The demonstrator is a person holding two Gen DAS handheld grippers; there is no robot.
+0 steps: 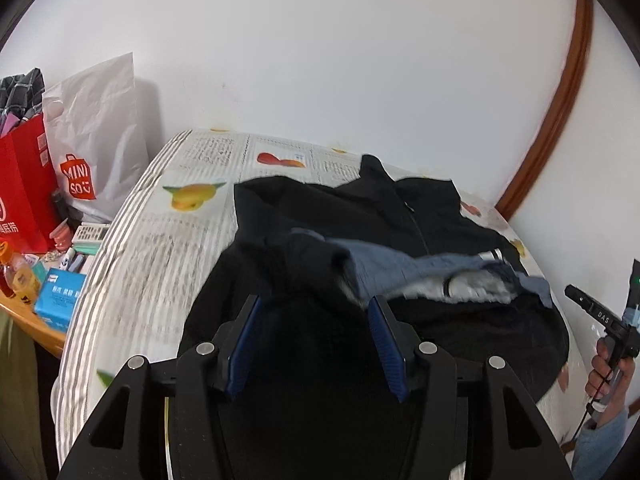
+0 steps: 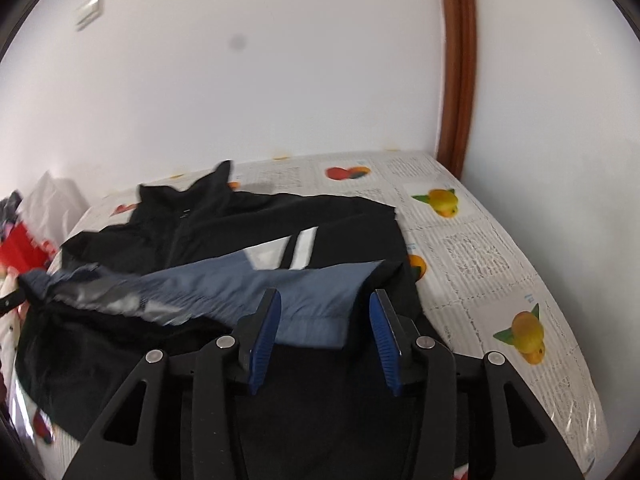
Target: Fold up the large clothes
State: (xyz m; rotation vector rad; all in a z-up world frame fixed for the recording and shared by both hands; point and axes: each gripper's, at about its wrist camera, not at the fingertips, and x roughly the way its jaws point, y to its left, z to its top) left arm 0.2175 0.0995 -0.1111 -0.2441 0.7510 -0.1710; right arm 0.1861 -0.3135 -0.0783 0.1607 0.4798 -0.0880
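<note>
A cluttered desk (image 1: pixel 44 328) with a red bag (image 1: pixel 24 184) and a white shopping bag (image 1: pixel 96 148) is seen at far left, beside a bed (image 1: pixel 160 240) covered in a fruit-printed sheet. A black jacket (image 1: pixel 352 208) with blue and white sleeve panels is spread on the bed, its collar toward the wall. The left gripper (image 1: pixel 316 316) is angled downward over the jacket's near hem, its blue fingers (image 1: pixel 248 336) held apart with nothing pinched. The right gripper (image 2: pixel 325 312) is tilted down over the blue sleeve (image 2: pixel 248 284), fingers likewise parted, the cloth lying loose between them. At far right in the left view, a hand (image 1: pixel 606 368) is wrapped around that gripper's handle.
</note>
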